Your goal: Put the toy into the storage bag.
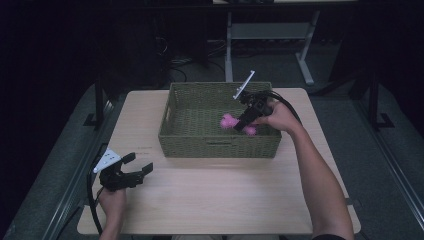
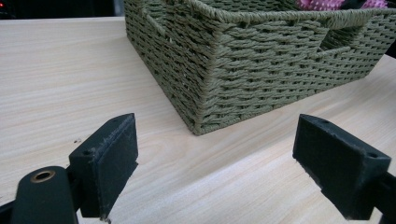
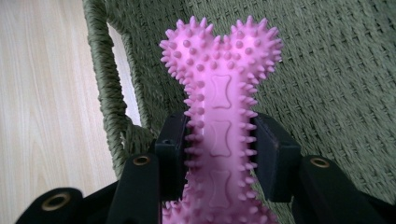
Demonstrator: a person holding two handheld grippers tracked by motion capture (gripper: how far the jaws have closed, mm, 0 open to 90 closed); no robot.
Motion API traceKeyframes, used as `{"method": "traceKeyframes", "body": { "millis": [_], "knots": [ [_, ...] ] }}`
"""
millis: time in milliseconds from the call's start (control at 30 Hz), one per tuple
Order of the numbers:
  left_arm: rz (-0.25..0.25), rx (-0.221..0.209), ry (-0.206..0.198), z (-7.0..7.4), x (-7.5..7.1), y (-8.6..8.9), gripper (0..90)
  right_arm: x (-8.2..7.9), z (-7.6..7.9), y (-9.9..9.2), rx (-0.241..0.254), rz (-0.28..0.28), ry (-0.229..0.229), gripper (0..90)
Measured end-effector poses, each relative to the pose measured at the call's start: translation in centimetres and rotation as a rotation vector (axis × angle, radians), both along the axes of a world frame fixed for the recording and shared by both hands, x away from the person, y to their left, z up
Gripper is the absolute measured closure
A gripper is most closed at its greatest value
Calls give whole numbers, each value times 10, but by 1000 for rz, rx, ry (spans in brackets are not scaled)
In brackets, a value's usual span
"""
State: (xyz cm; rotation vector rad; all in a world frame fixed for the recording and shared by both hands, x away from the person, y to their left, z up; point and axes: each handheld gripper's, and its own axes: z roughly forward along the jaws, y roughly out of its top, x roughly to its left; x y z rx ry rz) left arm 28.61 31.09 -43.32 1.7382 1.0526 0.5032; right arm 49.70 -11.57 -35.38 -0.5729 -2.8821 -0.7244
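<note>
A pink spiky bone-shaped toy (image 1: pixel 231 123) (image 3: pixel 219 107) hangs over the inside of the green woven basket (image 1: pixel 175 131) (image 3: pixel 336 79). My right gripper (image 1: pixel 243 123) (image 3: pixel 219 147) is shut on the toy's shaft, with a black pad pressed to each side. The toy's knobbed end points toward the basket's left wall. My left gripper (image 1: pixel 137 164) (image 2: pixel 215 161) rests low over the table near its front left corner, jaws spread wide with nothing between them. It faces a corner of the basket (image 2: pixel 210 88), and a bit of the pink toy (image 2: pixel 322 4) peeks over the rim.
The basket sits at the middle back of the light wooden table (image 1: pixel 210 200). Bare tabletop stretches between the basket and the front edge. A desk frame (image 1: pixel 265 35) and dark floor lie beyond the table.
</note>
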Motion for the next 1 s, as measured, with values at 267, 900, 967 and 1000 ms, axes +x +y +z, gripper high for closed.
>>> {"method": "traceKeyframes", "body": {
  "millis": [267, 900, 967, 1000],
  "knots": [
    [0, -1, -2, 0, 0, 1, 136, 1, -6, 5, -21, 8, 9, 576],
    [1, -6, -4, 0, 0, 1, 136, -1, -17, -2, -13, -11, 21, 575],
    [2, -5, -4, 0, 0, 1, 136, -2, -18, 0, -21, -8, 21, 575],
    [1, -6, -3, 0, 0, 1, 136, -2, -19, 0, -21, -7, 24, 575]
  ]
}}
